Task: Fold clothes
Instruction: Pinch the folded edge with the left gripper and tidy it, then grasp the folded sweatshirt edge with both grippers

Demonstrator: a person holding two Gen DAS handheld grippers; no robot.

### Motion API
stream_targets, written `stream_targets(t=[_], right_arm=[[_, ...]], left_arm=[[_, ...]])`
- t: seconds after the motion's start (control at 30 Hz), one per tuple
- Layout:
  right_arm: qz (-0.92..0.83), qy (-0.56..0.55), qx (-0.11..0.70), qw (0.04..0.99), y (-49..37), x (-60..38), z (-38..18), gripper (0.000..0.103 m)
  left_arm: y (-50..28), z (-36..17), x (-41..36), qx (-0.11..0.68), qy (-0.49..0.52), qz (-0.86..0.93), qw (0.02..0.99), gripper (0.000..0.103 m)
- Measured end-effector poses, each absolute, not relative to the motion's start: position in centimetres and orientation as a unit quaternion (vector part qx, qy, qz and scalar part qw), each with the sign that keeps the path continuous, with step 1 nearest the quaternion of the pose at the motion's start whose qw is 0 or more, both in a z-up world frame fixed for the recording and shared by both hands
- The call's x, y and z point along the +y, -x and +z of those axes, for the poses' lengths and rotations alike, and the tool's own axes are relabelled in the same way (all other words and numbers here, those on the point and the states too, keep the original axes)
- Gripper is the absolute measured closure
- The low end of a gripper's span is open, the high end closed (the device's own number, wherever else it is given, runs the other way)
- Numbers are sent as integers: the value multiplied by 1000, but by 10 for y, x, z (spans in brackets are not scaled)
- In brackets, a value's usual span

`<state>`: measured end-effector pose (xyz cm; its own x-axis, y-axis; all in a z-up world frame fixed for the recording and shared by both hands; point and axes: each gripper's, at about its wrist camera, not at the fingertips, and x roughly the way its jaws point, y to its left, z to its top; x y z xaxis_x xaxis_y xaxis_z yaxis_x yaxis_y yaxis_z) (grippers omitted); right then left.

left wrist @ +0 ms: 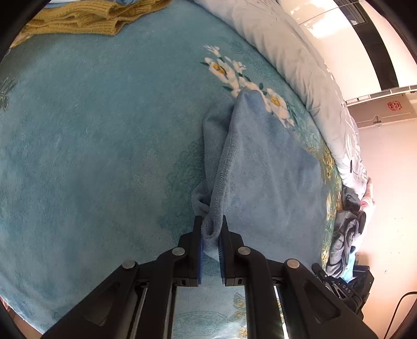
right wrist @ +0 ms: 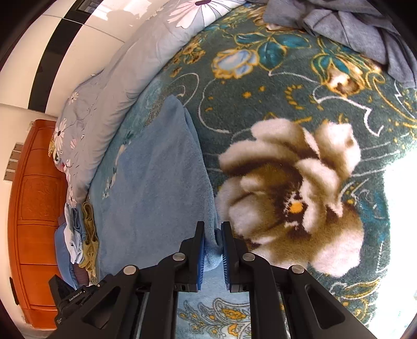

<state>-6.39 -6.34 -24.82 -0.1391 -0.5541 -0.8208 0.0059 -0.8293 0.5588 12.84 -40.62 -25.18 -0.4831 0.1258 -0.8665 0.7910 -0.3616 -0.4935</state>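
Your left gripper point(left wrist: 211, 229) is clamped nearly closed on a bunched corner of the soft, fleecy blue cloth point(left wrist: 260, 167), and your right gripper point(right wrist: 213, 234) pinches another edge of the same cloth point(right wrist: 156, 169) just as tightly. The cloth slopes up from the plush flowered blanket point(left wrist: 91, 130) to both grippers, one hemmed edge running from the left jaws. A ribbed mustard knit point(left wrist: 86, 18) lies well apart, a grey garment point(right wrist: 351, 23) crumpled at the blanket's far end; both grippers point steeply down.
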Motion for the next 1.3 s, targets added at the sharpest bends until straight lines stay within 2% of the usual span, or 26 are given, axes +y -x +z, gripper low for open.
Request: stream_targets(t=[0.2, 0.3, 0.37, 0.43, 0.53, 0.6, 0.77, 1.03, 1.3], right_arm=[[-727, -626, -201, 198, 63, -65, -256, 88], [-734, -626, -171, 202, 63, -71, -252, 86], [-739, -626, -151, 197, 63, -73, -249, 76], [-741, -628, -140, 190, 64, -72, -246, 70], [-745, -629, -136, 176, 65, -66, -240, 52], [-747, -628, -140, 166, 66, -62, -236, 47], [-753, -623, -146, 151, 77, -62, -233, 43], [-759, -615, -95, 192, 111, -97, -240, 42], [-725, -629, -55, 275, 147, -118, -264, 42]], left_arm=[[-128, -255, -406, 507, -452, -693, 239, 90], [-128, -250, -404, 489, -468, -695, 245, 81], [-129, -246, -403, 473, -479, -696, 250, 72], [-130, -239, -403, 450, -492, -701, 253, 53], [-129, -223, -406, 403, -512, -712, 261, 46], [-123, -209, -409, 365, -521, -725, 265, 42], [-78, -187, -400, 309, -533, -758, 213, 41], [16, -212, -361, 312, -547, -767, 124, 40], [56, -239, -345, 318, -554, -760, 123, 42]])
